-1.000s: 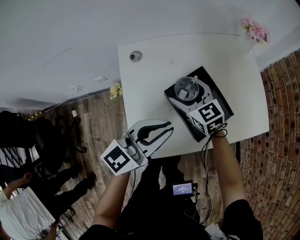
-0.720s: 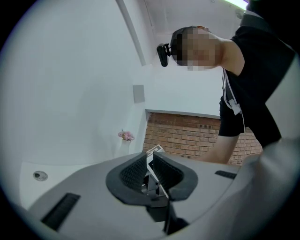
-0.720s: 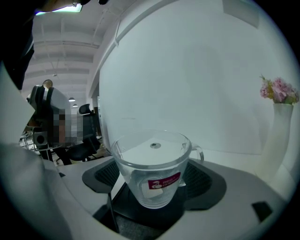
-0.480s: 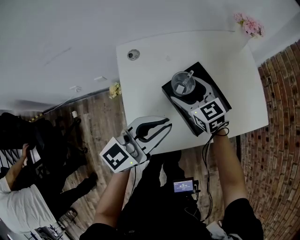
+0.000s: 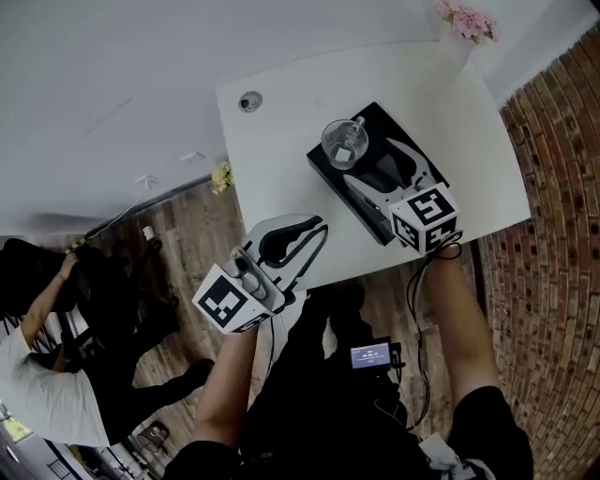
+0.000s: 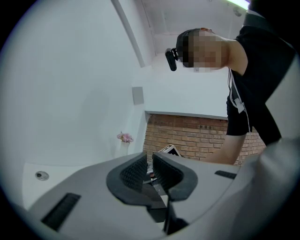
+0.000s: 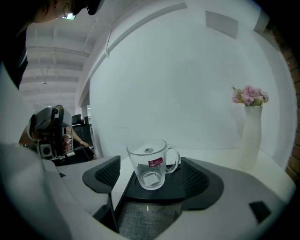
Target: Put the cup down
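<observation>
A clear glass cup [image 5: 344, 142] [image 7: 152, 164] with a handle stands upright on the far corner of a black tray [image 5: 327, 172] [image 7: 133, 193] on the white table [image 5: 281, 141]. My right gripper [image 5: 375, 161] [image 7: 153, 171] is open over the tray. In the right gripper view the cup sits between the wide-spread pads [image 7: 108, 173], with a gap on each side. My left gripper [image 5: 292, 246] [image 6: 151, 171] is shut with nothing in it, held over the table's near edge.
A white vase of pink flowers [image 5: 466, 21] [image 7: 251, 126] stands at the table's far right corner. A small round fitting [image 5: 249, 101] sits in the tabletop at far left. A brick wall [image 5: 553, 187] runs along the right. People stand on the wooden floor [image 5: 187, 234] at left.
The right gripper has drawn back from the cup, which was between its jaws a second ago and now stands free near their tips. The left gripper has stayed put.
</observation>
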Demonstrator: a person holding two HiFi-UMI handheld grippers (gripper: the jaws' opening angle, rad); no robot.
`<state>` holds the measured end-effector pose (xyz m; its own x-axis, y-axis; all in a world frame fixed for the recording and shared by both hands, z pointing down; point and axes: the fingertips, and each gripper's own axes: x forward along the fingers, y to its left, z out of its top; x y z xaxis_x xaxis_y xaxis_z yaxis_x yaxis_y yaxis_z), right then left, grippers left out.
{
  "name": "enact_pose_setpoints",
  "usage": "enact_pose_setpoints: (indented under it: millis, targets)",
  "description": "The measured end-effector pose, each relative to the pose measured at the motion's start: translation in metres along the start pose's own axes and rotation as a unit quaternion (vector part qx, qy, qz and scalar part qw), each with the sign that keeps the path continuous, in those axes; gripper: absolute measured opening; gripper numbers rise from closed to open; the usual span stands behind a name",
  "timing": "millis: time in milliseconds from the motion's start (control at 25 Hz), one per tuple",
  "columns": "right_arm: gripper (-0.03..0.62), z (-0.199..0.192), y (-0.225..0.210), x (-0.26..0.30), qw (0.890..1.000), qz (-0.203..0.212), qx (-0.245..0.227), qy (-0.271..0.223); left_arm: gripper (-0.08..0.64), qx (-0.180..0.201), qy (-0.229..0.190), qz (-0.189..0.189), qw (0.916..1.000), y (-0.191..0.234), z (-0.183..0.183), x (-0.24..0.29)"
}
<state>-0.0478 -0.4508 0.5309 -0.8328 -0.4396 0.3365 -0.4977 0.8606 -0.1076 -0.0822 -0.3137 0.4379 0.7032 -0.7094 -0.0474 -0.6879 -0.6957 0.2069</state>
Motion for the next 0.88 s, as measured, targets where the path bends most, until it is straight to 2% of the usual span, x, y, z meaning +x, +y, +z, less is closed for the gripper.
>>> enact_pose_setpoints:
  millis: [320,520,640,880]
  targets:
    - [0.406,0.012,0.012,-0.037,0.999,0.006,0.043,-0.028,0.041,0.006,0.011,0.001,0.9999,-0.015,0.001,-0.003]
    - [0.39,0.017,0.033,-0.063,0.999,0.011,0.023,-0.035,0.041,0.013,0.022,-0.003,0.9997,-0.028,0.004,-0.002]
    - [0.354,0.025,0.041,-0.08,0.998,0.004,0.024,-0.052,0.04,0.02,0.026,-0.005,0.9995,-0.034,0.007,0.0]
    - [0.33,0.039,0.057,-0.113,0.997,-0.006,0.031,-0.071,0.04,0.022,0.033,-0.011,0.9992,-0.049,0.013,0.003]
